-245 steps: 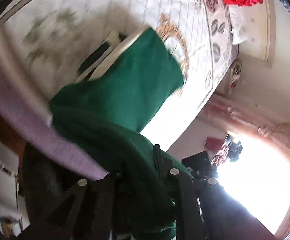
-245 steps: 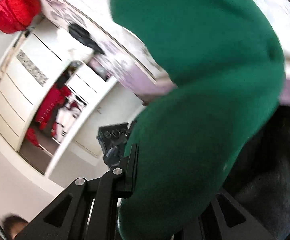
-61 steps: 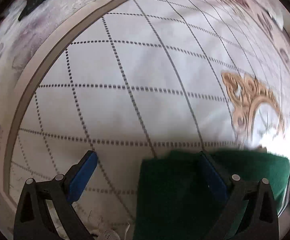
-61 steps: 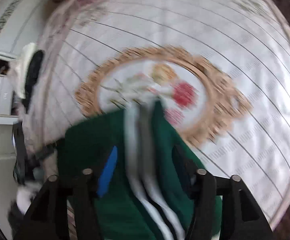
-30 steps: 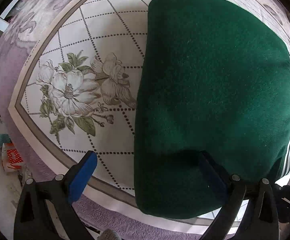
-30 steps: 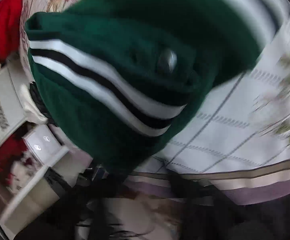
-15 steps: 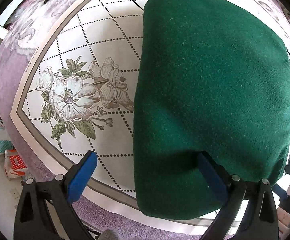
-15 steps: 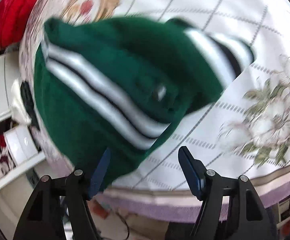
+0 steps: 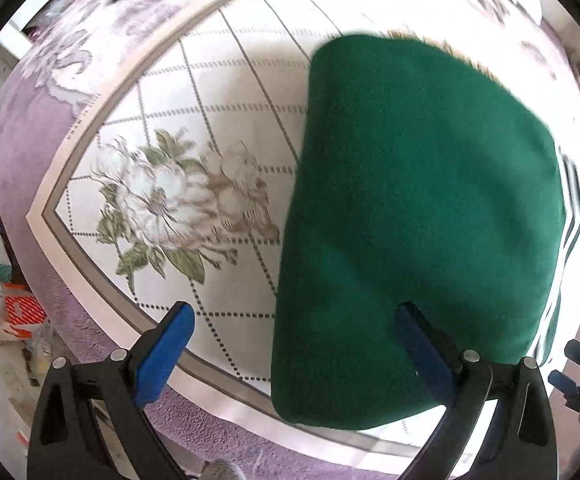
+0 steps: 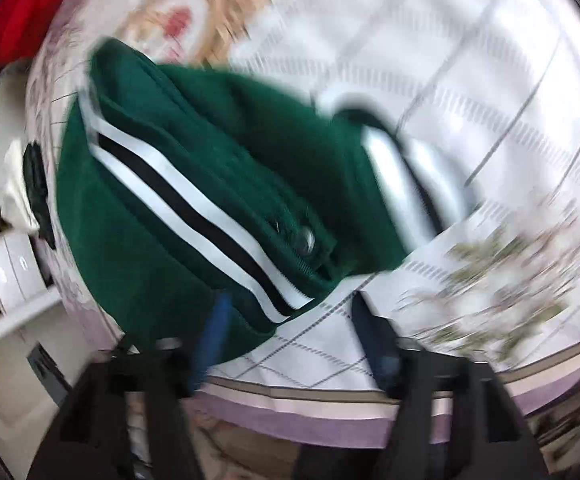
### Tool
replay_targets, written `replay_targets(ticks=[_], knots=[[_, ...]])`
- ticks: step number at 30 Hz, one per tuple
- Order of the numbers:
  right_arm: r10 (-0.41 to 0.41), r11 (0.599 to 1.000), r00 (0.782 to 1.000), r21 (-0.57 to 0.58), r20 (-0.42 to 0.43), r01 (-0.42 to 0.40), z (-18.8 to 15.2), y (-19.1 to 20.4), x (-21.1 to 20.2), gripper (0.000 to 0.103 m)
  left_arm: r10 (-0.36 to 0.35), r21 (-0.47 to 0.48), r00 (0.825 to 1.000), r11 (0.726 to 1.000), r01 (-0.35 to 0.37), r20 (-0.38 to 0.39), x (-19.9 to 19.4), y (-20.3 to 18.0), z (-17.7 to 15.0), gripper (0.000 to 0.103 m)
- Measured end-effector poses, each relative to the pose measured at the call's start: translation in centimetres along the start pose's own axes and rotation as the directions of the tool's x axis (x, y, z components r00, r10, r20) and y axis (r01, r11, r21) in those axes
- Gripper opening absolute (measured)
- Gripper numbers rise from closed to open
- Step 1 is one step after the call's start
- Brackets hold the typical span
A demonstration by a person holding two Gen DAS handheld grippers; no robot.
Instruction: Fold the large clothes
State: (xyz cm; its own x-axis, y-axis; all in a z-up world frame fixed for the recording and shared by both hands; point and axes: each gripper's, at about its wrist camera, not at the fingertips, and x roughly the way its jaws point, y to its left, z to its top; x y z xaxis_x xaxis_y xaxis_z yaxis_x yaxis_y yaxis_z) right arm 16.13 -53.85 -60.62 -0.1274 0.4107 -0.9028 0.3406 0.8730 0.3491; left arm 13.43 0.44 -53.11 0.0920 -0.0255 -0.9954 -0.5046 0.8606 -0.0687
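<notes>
A: Left gripper (image 9: 290, 340) status?
B: Jaws spread wide, nothing clamped. Left pad over bare bedspread (image 9: 210, 120), right pad in front of the folded green garment (image 9: 418, 220).
A: Where does the garment sit?
B: Right half of the left wrist view, flat on the bedspread near its purple border, printed flower (image 9: 162, 204) just to its left.
A: Right gripper (image 10: 286, 344)?
B: Jaws have just been opening, now apart, pads off the cloth. Blurred view.
A: Garment there?
B: Up and left of the fingers; green garment (image 10: 138, 232) shows white and black stripes (image 10: 194, 204) and a snap button (image 10: 305, 238). Its lower edge sits just behind the left pad; bare bedspread lies under the gap. Red cloth (image 10: 22, 12) far top left.
</notes>
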Motion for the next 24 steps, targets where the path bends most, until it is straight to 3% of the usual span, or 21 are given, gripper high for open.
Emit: replay_targets(ticks=[1,3,5,8,13,16,19,24], knots=[[-0.031,0.998,0.999,-0.053,0.027,0.033,0.5,0.7,-1.0,0.090,-0.014,-0.016,1.000,1.000,0.014,0.005,0.0,0.2,0.2,0.103],[-0.058,0.988,0.995,-0.137,0.080,0.069,2.0,2.1,-2.2,0.092,-0.075,-0.069,0.997,0.995,0.075,-0.002,1.0,0.8,1.1,0.103],[-0.050,0.967,0.990,-0.240,0.134,0.082,4.3,3.5,-2.6,0.102,-0.142,-0.118,0.990,0.983,0.138,-0.022,2.7,1.3,1.9,0.103],[-0.029,0.916,0.989,-0.392,0.142,0.083,8.1,6.8,-0.2,0.103,-0.235,-0.173,0.972,0.958,0.227,-0.026,4.5,1.7,2.9,0.103],[0.029,0.848,0.999,-0.530,0.023,-0.012,12.8,8.1,3.7,0.103,-0.379,-0.177,0.925,0.912,0.369,-0.024,6.2,0.9,4.7,0.103],[0.055,0.830,0.995,-0.550,-0.082,-0.091,14.5,7.9,5.7,0.103,-0.398,-0.151,0.917,0.908,0.390,-0.021,6.9,0.4,5.5,0.103],[0.092,0.841,0.977,-0.510,-0.194,-0.180,15.9,7.6,7.4,0.103,-0.430,-0.155,0.903,0.893,0.422,-0.021,7.4,0.4,6.0,0.103],[0.178,0.822,0.946,-0.488,-0.271,-0.294,16.0,8.3,8.4,0.103,-0.447,-0.127,0.895,0.887,0.443,0.000,6.3,-0.1,6.9,0.103]])
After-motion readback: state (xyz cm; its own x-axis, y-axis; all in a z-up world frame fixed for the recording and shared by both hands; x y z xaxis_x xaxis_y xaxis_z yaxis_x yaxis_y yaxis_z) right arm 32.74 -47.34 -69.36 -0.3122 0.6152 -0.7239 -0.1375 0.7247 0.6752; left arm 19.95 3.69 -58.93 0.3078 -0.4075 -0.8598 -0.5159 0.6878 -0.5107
